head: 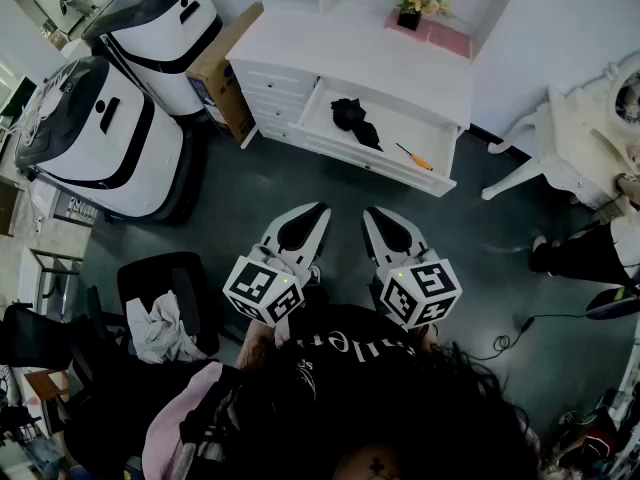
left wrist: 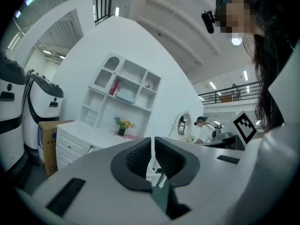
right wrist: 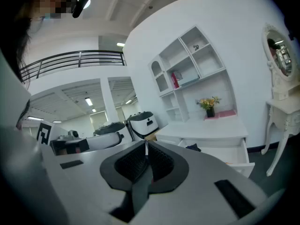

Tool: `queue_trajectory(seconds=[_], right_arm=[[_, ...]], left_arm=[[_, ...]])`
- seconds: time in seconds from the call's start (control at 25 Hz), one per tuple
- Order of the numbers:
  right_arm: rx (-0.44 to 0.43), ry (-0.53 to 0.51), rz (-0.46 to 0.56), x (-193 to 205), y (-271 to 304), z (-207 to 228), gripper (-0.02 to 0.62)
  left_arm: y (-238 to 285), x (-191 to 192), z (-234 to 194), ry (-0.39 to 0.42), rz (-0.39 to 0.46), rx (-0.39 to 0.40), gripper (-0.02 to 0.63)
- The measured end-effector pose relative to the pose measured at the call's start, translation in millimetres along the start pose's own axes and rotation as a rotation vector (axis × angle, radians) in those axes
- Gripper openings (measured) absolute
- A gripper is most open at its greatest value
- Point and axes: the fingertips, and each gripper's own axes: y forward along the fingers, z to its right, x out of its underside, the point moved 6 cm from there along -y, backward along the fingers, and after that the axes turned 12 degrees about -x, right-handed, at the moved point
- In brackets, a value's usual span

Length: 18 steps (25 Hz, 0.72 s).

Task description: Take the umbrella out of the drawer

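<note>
Jaws on both grippers are sitting closed down to a bare slit, ribbed black pads facing each other with nothing between them. The left gripper (head: 318,208) and right gripper (head: 370,213) are hanging side by side over the dark floor (head: 300,183), well apart from the furniture and pointing toward it.

The umbrella (head: 352,118) is lying in the open drawer (head: 380,158), a crumpled black bundle of soft fabric in the left half, running from the back edge toward the middle. Bare white drawer bottom is showing all round it, most of it to the right. A screwdriver (head: 418,159) with an orange handle is lying near the front right corner, apart from the umbrella.

The drawer is standing pulled out from a white dresser (head: 350,53) with a smooth flat top, where a small pot of flowers (head: 412,8) is resting by the back edge. A cardboard box (head: 225,63) is leaning against the dresser's left side, and two rounded white-and-black machines (head: 110,138) are crowding the floor beyond it. A white curved-leg table (head: 560,148) is standing off to the right, leaving open floor in front of the drawer.
</note>
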Motion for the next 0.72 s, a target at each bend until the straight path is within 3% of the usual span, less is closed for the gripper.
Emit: queue_trajectory(seconds=[0.36, 0.72], right_arm=[[0.031, 0.019, 0.000, -9.1, 70.4, 4.0, 0.055], [0.125, 0.071, 0.034, -13.1, 122.1, 20.9, 0.055]], left_arm=[[27.6, -15.7, -63.4, -0.011, -0.023, 0.045, 0.034], [66.8, -20.8, -119.5, -0.020, -0.074, 0.131, 0.034]])
